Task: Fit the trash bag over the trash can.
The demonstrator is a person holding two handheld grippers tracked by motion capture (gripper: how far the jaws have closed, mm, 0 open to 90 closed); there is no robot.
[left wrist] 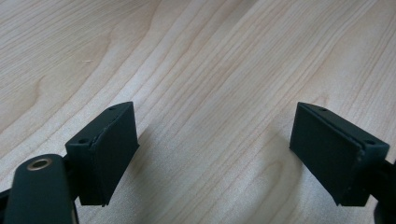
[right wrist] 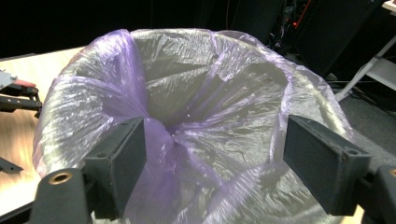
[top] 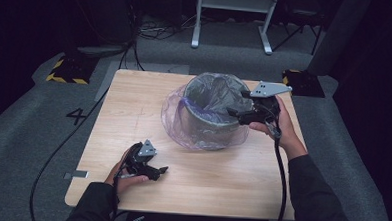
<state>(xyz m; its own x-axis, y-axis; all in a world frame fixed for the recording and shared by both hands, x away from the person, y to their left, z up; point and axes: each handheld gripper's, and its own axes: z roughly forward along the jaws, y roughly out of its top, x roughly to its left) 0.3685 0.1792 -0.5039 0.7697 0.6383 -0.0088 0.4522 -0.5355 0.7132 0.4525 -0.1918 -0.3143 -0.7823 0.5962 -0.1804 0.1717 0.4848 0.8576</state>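
Bag (top: 203, 122) draped over bin (top: 210, 103), edge needing tucking; right gripper (top: 236, 111) spread at rim, left gripper (top: 162, 170) spread, idle on table (top: 108, 131).

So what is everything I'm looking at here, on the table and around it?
bin: one, grey, far right part of the table
bin liner: one, clear purple, lining the bin and spilling over its rim
table: one, pale wood
frame: one, white, on the floor beyond the table
hazard-striped blocks: two, black and yellow, by the far table corners
left gripper: one, black, jaws open, low over the table's near left
right gripper: one, black, jaws open at the bin's rim
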